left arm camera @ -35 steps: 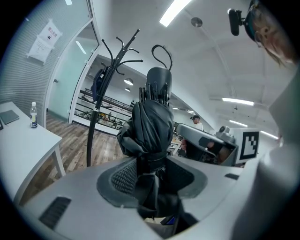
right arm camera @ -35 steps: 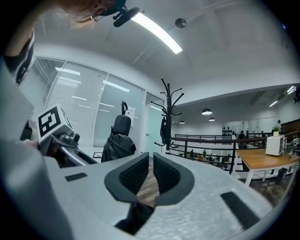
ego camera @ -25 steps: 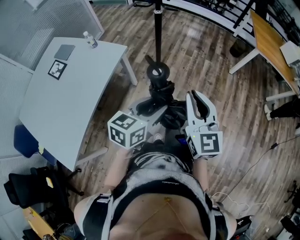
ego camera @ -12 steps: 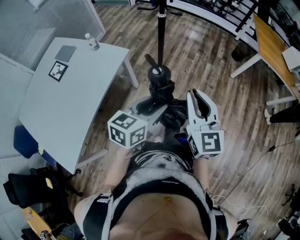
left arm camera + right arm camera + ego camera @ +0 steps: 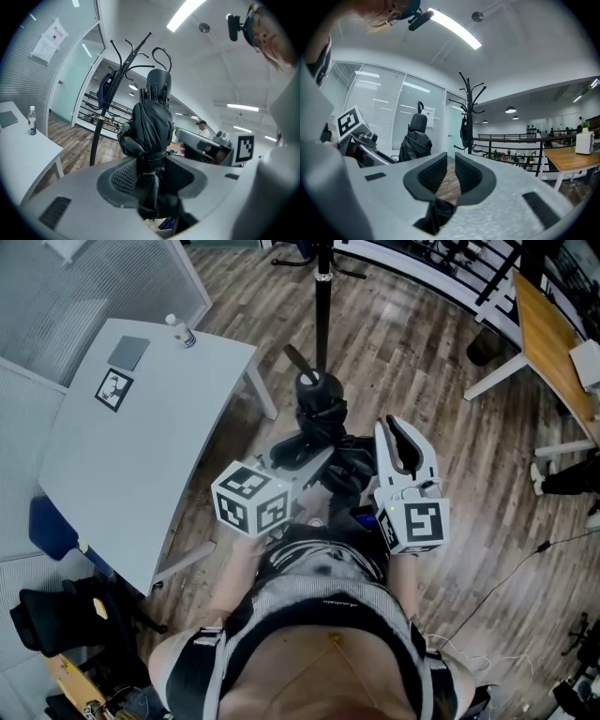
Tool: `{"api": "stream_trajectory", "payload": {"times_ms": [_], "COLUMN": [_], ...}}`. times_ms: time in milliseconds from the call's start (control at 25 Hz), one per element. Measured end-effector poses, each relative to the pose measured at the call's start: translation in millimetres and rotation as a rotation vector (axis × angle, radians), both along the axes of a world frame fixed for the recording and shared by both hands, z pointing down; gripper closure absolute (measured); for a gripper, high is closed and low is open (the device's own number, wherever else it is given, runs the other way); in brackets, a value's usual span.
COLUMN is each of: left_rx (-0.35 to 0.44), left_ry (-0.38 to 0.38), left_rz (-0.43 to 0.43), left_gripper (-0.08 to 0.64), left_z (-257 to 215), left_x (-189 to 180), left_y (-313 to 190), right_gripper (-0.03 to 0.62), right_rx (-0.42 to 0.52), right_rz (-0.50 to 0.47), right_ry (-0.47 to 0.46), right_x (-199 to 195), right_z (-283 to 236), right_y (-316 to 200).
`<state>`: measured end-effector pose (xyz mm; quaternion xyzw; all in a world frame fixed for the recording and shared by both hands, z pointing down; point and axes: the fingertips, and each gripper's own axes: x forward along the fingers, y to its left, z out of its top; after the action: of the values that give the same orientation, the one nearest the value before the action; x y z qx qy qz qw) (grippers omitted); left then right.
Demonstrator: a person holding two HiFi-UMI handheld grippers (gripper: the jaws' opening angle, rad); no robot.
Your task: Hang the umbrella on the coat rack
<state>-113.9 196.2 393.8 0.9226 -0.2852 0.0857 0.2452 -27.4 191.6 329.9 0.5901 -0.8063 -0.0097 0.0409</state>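
Note:
A folded black umbrella (image 5: pixel 317 418) (image 5: pixel 152 122) stands upright, its round cap on top, with my left gripper (image 5: pixel 302 454) (image 5: pixel 152 174) shut around its strapped middle. It also shows at the left of the right gripper view as the umbrella (image 5: pixel 415 140). My right gripper (image 5: pixel 405 435) (image 5: pixel 450 171) is beside it on the right, pointing level. Its pads stand a narrow slit apart at the tips, and a dark piece of the umbrella (image 5: pixel 438 211) is pinched low between the jaws. The black coat rack (image 5: pixel 322 306) (image 5: pixel 123 61) (image 5: pixel 468 103) stands ahead on the wooden floor.
At the left is a white table (image 5: pixel 141 437) with a bottle (image 5: pixel 178 331) and a grey pad (image 5: pixel 128 352). A wooden desk (image 5: pixel 548 334) stands at the right, with a black railing (image 5: pixel 525 140) behind the rack. Cables (image 5: pixel 506 577) lie on the floor at the right.
Both grippers and the umbrella have moved a little forward toward the coat rack. Neither grip looks different.

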Motion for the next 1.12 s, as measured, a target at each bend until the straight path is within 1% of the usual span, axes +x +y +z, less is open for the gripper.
{"api": "stream_trajectory", "payload": {"times_ms": [520,840,1000,1120], "left_rx": [-0.003,-0.021,-0.021,-0.022], "left_ry": [0.005,0.013,0.009,0.014], "left_rz": [-0.035,-0.055,-0.06,-0.064], "left_gripper": [0.38,0.38,0.38,0.382], "left_z": [-7,-6,-5,-8], "left_x": [35,64,77,87], "left_y": [-62,-97,-111,-119], "right_gripper": [0.537,0.537,0.531,0.521], "right_rx": [-0.018,-0.029,-0.021,-0.012], "right_rz": [-0.039,-0.063,-0.112,-0.16], "right_ry": [0.025,0.029,0.02,-0.009], "right_x": [36,65,71,74], "right_z": [-5,-3,-6,-13], "right_y": [-66,-104,-118,-125]}}
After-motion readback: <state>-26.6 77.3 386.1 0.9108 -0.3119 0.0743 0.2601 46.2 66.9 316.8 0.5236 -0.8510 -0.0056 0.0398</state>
